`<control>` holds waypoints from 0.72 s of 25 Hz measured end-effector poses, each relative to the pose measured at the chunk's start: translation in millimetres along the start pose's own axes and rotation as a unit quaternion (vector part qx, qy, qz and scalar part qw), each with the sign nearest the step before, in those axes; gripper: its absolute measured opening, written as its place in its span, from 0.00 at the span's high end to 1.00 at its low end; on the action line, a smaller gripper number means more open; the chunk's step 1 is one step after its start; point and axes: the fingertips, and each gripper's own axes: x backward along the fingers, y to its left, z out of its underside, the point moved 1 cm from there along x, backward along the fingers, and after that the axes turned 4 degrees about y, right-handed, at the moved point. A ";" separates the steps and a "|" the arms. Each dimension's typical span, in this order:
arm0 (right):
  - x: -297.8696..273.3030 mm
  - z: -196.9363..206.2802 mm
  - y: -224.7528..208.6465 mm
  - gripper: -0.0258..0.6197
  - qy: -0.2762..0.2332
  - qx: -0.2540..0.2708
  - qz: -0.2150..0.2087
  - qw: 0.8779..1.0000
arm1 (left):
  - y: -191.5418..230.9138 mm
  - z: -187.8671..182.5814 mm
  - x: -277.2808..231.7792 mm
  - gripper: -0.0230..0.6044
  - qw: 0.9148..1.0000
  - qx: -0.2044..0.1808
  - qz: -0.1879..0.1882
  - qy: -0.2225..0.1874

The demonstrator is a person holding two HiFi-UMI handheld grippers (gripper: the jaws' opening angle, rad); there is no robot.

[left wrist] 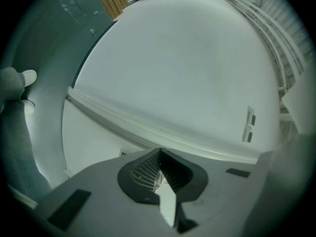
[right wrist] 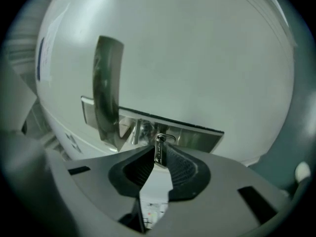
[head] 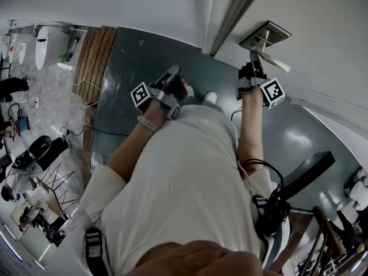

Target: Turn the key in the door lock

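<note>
Right gripper (right wrist: 159,156) pinches the small silver metal key (right wrist: 159,148), for turning leverage, at the far brushed-steel lock plate (right wrist: 197,137) (left gripper (left wrist: 159,171) pressed together, empty).

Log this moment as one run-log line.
right gripper: shut on key | key: at lock plate | left gripper: shut, empty

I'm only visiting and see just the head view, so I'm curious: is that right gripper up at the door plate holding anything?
Observer: Yes, the fingers of the right gripper pinch a small metal key.
Operator: Is it in the lock?
Observer: It reaches the shiny lock plate near the handle; the keyhole itself is hidden.
Operator: And the left gripper?
Observer: Its fingers are together, empty, facing a white wall.
</note>
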 end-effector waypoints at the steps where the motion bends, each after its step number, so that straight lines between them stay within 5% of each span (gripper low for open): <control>1: -1.1 -0.3 2.6 0.86 0.007 0.054 0.006 0.999 | 0.0 0.0 -0.1 0.95 1.000 0.000 0.000 -0.001; 3: -3.7 1.2 7.4 0.84 0.021 0.188 0.040 0.981 | -0.4 -0.3 0.1 0.95 1.000 0.000 0.001 -0.002; 4: -4.0 1.9 8.3 0.85 0.024 0.264 0.068 0.962 | -0.3 -0.5 0.4 0.95 1.000 0.000 0.000 -0.002; 6: -2.8 3.7 8.5 0.85 0.029 0.420 0.132 0.897 | 1.0 0.3 1.2 0.95 1.000 0.000 -0.002 0.000; 9: -8.5 11.1 11.1 0.85 0.047 0.597 0.215 0.771 | 2.6 0.4 1.0 0.95 1.000 0.000 -0.001 0.002; 10: -12.3 13.7 13.5 0.85 0.050 0.627 0.231 0.742 | 2.7 -0.1 0.9 0.95 1.000 -0.001 -0.001 0.001; 11: -14.8 15.9 15.2 0.85 0.051 0.642 0.241 0.726 | 2.7 -0.4 1.0 0.95 1.000 -0.001 0.000 0.000; 13: -15.2 18.0 14.6 0.85 0.044 0.637 0.247 0.729 | 3.3 -0.1 1.6 0.95 1.000 -0.001 0.000 0.001; 18: -13.6 15.8 9.6 0.86 0.039 0.587 0.234 0.774 | 5.2 -2.3 2.3 0.95 1.000 -0.003 0.001 0.001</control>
